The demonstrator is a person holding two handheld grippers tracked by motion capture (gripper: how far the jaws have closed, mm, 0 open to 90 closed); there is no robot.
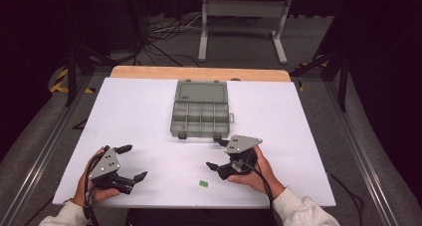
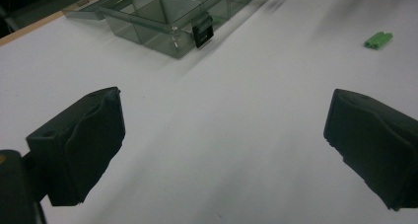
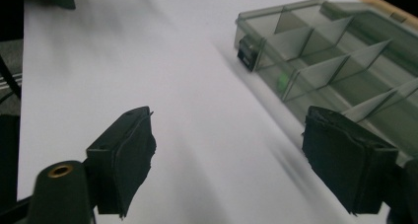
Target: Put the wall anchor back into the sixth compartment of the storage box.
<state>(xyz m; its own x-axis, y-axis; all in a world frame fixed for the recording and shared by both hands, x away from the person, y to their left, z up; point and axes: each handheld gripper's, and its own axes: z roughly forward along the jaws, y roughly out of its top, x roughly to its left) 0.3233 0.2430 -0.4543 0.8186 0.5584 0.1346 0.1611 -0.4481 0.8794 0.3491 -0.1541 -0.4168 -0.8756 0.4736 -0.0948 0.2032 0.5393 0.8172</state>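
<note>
A clear grey compartment box lies open in the middle of the white table, its lid folded back on the far side. One small green block rests on the table near the front edge, between the two hands; in the left gripper view the green block lies far off at the upper right. Another green piece sits inside a front compartment of the box. My left gripper is open at the front left, with nothing between its jaws. My right gripper is open just in front of the box's right corner, also with nothing in it.
The white table surface ends in a wooden strip at the back. Beyond it, a white metal stand and cables lie on the floor. Two black latches stick out from the box's front wall.
</note>
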